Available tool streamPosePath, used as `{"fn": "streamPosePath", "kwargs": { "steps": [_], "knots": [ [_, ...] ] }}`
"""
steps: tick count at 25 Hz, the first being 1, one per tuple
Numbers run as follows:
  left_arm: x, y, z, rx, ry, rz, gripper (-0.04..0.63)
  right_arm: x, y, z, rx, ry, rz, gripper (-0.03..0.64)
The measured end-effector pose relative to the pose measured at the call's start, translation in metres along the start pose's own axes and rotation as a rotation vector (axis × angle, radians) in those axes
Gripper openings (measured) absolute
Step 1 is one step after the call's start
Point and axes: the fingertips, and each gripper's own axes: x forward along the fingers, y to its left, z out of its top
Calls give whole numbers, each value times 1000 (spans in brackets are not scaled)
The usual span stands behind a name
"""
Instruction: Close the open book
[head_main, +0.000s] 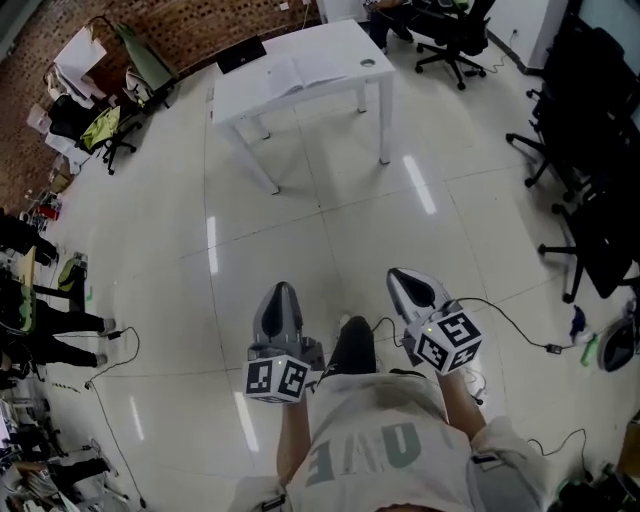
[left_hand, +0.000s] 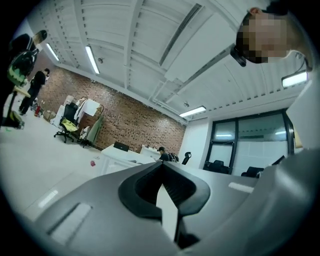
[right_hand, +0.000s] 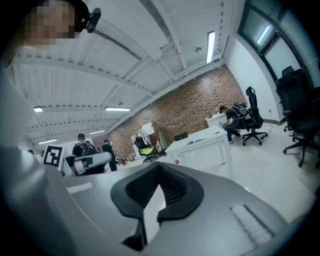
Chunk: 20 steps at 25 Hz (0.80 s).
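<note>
An open book (head_main: 300, 72) lies flat on a white table (head_main: 340, 45) far across the floor; the same book (right_hand: 196, 140) shows as a thin shape on the table (right_hand: 202, 145) in the right gripper view. Both grippers are held low in front of the person, well short of the table. My left gripper (head_main: 281, 291) is shut with nothing in it, its tips meeting (left_hand: 161, 166). My right gripper (head_main: 405, 278) is shut and empty too, its tips together (right_hand: 159, 168). They point about level toward the table.
A black laptop (head_main: 241, 52) and a small round object (head_main: 368, 63) share the table. Black office chairs (head_main: 590, 180) line the right side, more stand at the back (head_main: 450, 35). People (head_main: 40, 335) and clutter fill the left edge. A cable (head_main: 520, 325) runs over the tiles.
</note>
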Motion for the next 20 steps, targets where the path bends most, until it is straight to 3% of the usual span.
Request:
{"fn": "streamPosePath", "kwargs": {
  "steps": [6,10,15,20],
  "knots": [
    [85,59,-3,-22,-20,32,14,79,-41,10,14,27,9,5],
    [170,107,16,-55,-53,38,15,171,-77,51,-31,20,23,5],
    [284,157,57,8,-95,24,15,296,-109,119,-88,-18,6,5],
    [382,171,77,47,-100,-25,15,379,-137,161,-94,-57,26,5]
  ]
}}
